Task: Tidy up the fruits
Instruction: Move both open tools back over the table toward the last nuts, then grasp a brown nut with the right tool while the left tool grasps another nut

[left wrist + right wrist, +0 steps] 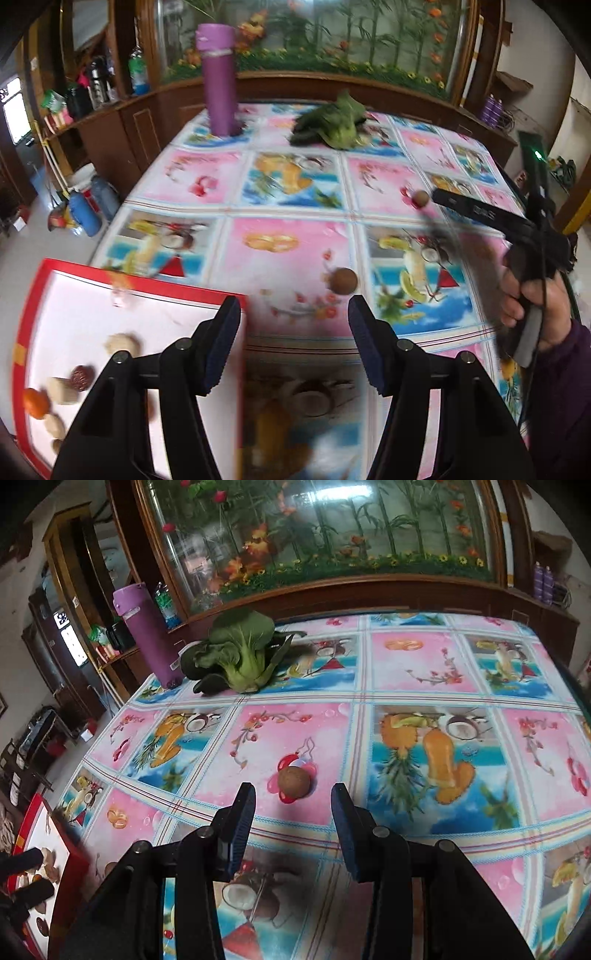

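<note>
Left wrist view: the left gripper (294,317) hangs over the near edge of the tabletop (295,206) with its fingers spread wide and nothing between them. Just past the tips a small brown fruit (343,280) lies alone on the flowered cloth, bare cloth all round it. To the left a red-rimmed tray (35,295) overlaps the near left corner, holding several blurred pieces, among them an orange fruit (36,403). At the right edge a hand (532,306) grips the right gripper (439,195), with a second brown fruit (421,198) just beside its tip; whether it is touched I cannot tell. A purple bottle (218,79) and a leafy green vegetable (332,123) stand near the far edge. Right wrist view: the right gripper (293,794) is released, jaws apart, and the second brown fruit (293,781) sits on the cloth just ahead of the gap, clear of both pads, with open cloth stretching to the far and right edges.
</note>
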Demonstrator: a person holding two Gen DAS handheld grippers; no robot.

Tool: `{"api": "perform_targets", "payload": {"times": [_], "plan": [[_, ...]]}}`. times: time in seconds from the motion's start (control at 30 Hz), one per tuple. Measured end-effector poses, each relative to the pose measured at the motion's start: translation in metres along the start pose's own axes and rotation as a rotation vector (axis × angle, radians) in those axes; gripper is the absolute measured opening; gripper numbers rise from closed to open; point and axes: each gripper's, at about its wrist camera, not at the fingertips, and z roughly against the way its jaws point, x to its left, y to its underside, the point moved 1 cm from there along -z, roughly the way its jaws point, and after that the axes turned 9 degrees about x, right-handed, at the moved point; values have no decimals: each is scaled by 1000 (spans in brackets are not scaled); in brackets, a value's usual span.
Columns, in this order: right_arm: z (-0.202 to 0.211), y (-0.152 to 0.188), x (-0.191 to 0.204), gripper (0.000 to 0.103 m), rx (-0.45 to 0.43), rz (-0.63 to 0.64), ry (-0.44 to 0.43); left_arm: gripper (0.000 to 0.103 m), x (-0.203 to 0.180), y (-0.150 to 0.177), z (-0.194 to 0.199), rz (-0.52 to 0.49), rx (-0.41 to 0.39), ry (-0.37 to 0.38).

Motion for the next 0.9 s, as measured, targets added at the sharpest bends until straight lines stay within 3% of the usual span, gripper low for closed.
{"api": "perform_targets", "payload": {"times": [0.23,0.3,0.37,0.43,0.6,0.73,0.9], "plan": [[-28,-12,13,42,51,26,87,62,-12,-1,-11,-22,35,-3],[-35,-15,10,36,68,3,94,62,-11,-1,-12,-11,42,2],[-39,-17,12,22,80,2,108,62,-10,-2,-12,-9,40,-1],[-39,-16,15,22,91,10,133,62,-10,-4,-13,-11,46,11],[-24,-5,0,22,152,-113,23,62,-15,-3,-17,-22,54,39],[7,24,-5,22,202,-165,-94,62,-22,-6,-22,-21,48,50],[55,61,-2,22,139,-133,-215,62,-33,-12,-42,-27,69,24]]}}
